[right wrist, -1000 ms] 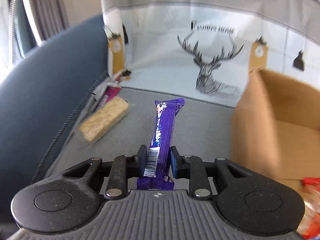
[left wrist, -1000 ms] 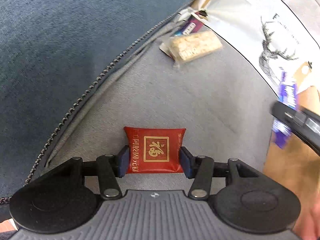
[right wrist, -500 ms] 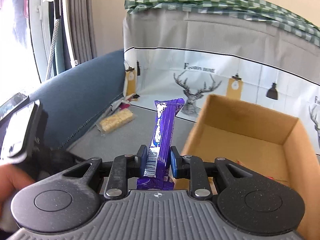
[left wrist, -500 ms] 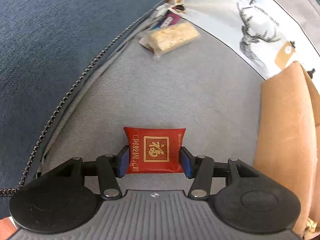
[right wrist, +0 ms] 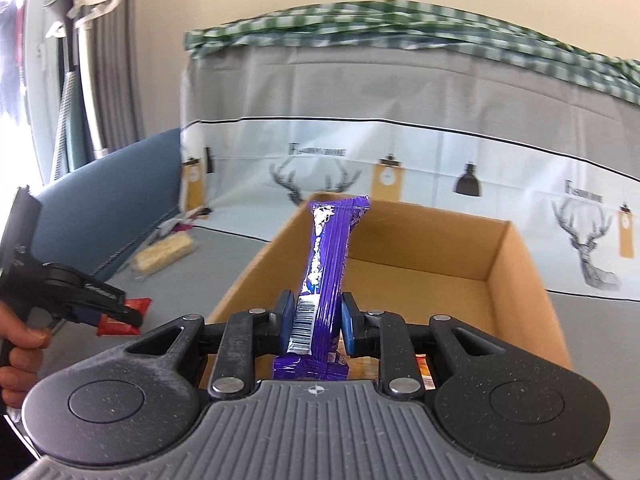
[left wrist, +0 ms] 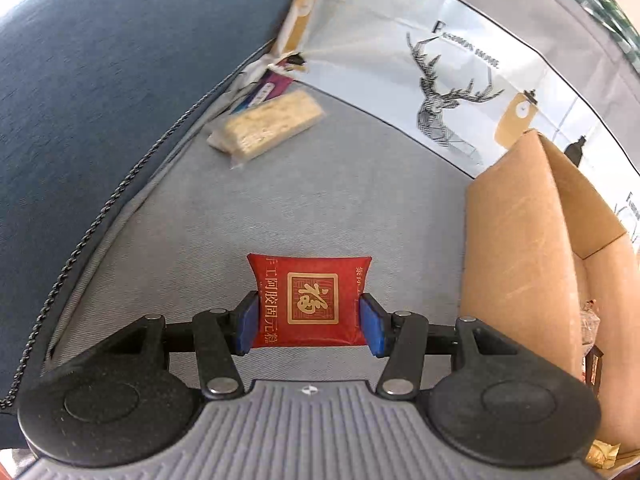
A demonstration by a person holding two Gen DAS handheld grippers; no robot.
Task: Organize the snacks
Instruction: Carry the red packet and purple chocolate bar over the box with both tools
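Open brown cardboard box [right wrist: 400,256] is sitting on the grey cushion [left wrist: 320,184]; a clear-wrapped beige grain bar [left wrist: 266,126] is lying at the cushion's far left edge. Left gripper [left wrist: 308,318] is clamping a red square gold-printed packet [left wrist: 310,300], jaws half open. Right gripper [right wrist: 316,320] is pinching a purple foil snack bar [right wrist: 328,264], jaws nearly closed, over the box's near edge.

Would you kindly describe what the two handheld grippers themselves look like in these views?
Both look alike: the left gripper and right gripper each have a ribbed grey body with a small crosshair mark, two round black discs, black linkage bars with silver rivets, and blue finger pads. No cables or sleeves are visible.
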